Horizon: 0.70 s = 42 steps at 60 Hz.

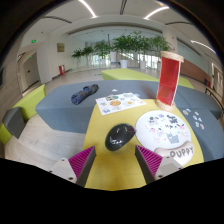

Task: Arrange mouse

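Note:
A black mouse [120,136] lies on a yellow table [112,165], just ahead of my fingers and a little to the right of the midline. My gripper [115,160] is open and empty, its two pink pads [80,160] spread wide on either side above the yellow surface. The mouse sits beyond the fingertips, not between them. A round white mouse mat [166,132] with black doodles lies on the table right of the mouse, touching or nearly touching it.
A white printed sheet [121,102] lies farther along the table. A tall red standing banner [169,80] stands at the right. A dark object [83,96] lies on the grey floor at left. Green plants [120,45] line the far windows.

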{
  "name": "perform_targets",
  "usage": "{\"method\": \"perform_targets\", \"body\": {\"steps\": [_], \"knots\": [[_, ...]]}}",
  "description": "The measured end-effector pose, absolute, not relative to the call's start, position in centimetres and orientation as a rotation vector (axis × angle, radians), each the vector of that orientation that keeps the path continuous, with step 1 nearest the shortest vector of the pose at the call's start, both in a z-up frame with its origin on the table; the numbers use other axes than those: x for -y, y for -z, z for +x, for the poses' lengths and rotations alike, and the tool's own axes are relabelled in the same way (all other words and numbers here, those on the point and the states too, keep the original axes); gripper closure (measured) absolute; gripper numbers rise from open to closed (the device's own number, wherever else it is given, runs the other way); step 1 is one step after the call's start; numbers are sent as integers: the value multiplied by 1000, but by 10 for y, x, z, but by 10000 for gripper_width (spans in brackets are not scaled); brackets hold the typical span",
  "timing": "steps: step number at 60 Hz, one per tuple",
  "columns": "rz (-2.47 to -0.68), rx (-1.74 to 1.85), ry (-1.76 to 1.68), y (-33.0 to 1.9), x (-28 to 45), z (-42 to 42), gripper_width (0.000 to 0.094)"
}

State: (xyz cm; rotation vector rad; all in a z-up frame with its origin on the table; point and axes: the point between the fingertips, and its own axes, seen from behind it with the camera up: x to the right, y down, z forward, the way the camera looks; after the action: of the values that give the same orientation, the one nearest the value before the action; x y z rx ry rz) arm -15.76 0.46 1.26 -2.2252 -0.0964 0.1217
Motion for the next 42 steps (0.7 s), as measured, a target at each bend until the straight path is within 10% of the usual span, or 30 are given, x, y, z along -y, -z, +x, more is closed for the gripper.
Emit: {"method": "perform_targets", "body": {"steps": [20, 25, 26, 36, 42], "knots": [[-2243, 119, -93, 8, -86, -171, 125], [-2236, 148, -65, 15, -98, -175, 248], [-2230, 161, -65, 15, -99, -177, 389], [-2228, 219, -106, 9, -91, -187, 492], [-2098, 229, -156, -58, -95, -175, 522]]}}
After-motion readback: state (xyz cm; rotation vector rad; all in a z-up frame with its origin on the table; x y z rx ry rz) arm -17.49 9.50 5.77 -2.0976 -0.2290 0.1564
